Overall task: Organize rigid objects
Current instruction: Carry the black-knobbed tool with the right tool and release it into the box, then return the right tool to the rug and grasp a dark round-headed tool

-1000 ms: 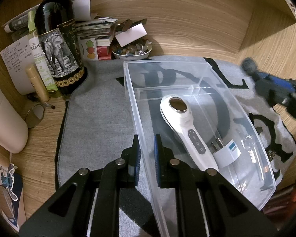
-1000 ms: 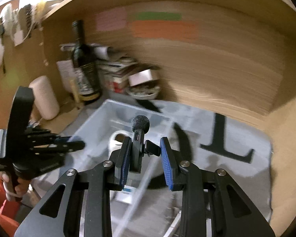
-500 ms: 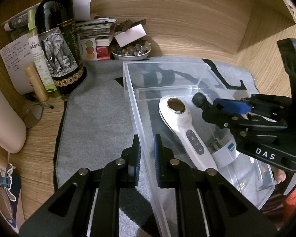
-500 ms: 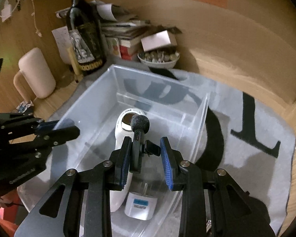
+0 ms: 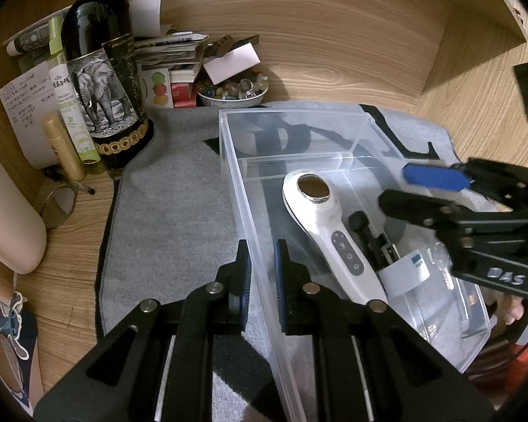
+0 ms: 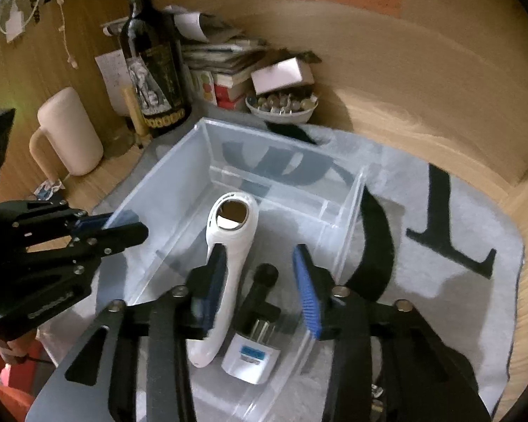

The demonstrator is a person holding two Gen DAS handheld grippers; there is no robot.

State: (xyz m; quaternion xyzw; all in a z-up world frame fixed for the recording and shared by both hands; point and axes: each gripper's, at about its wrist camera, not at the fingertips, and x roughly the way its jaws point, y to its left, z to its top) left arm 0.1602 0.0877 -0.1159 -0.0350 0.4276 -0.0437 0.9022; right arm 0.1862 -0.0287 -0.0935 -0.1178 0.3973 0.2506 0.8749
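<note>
The left gripper (image 5: 263,274) pinches the near wall of the clear bin (image 5: 230,161). The right gripper (image 6: 260,292) hangs spread wide, gripping nothing, above the small black microphone (image 6: 262,290), which lies in the bin at 3 o'clock of the white handheld device (image 6: 228,246), touching the white plug (image 6: 251,355).

Black left gripper (image 5: 262,277), blue-padded jaws, silver screws, orange sleeve (image 5: 526,365).

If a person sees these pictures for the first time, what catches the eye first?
The clear plastic bin on the grey mat, holding a white handheld device, a small black microphone and a white plug adapter. Behind it, at the back left, stands a dark wine bottle with an elephant label.
</note>
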